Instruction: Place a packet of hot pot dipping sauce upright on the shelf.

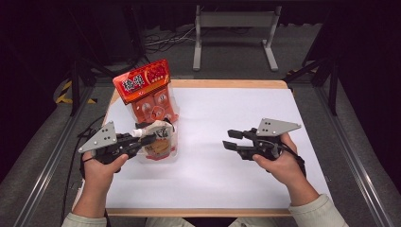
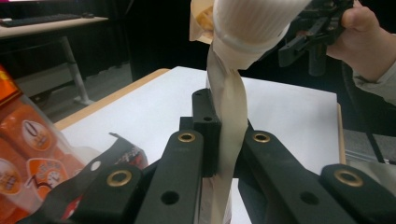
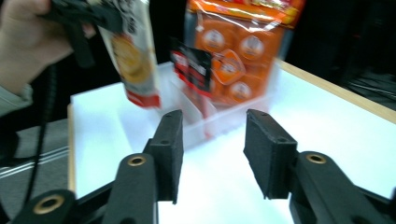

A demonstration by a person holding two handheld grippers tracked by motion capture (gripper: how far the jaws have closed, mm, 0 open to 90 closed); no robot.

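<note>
At a white-topped bench (image 1: 222, 142), a person works two hand-held grippers over a clear plastic bin (image 1: 172, 150) of snack packs. The left gripper (image 1: 142, 140) has its jaws clamped tight on the flat neck of a cream-coloured spouted pouch (image 1: 158, 135), held just over the bin at the bench's left side; in the left gripper view the pouch (image 2: 229, 116) rises between the black jaws, its white ribbed cap (image 2: 250, 21) at the top edge. Behind it in the bin stands a tall orange snack bag (image 1: 149, 92) with a red header, leaning a little, and a dark red-and-black packet (image 3: 194, 65) sits in front of it in the right gripper view. The right gripper (image 1: 231, 139) is held well apart from the bin over bare bench, pointing toward it, its jaws standing about half open with nothing between them. Both forearms, in pale sleeves, enter from the near edge.
</note>
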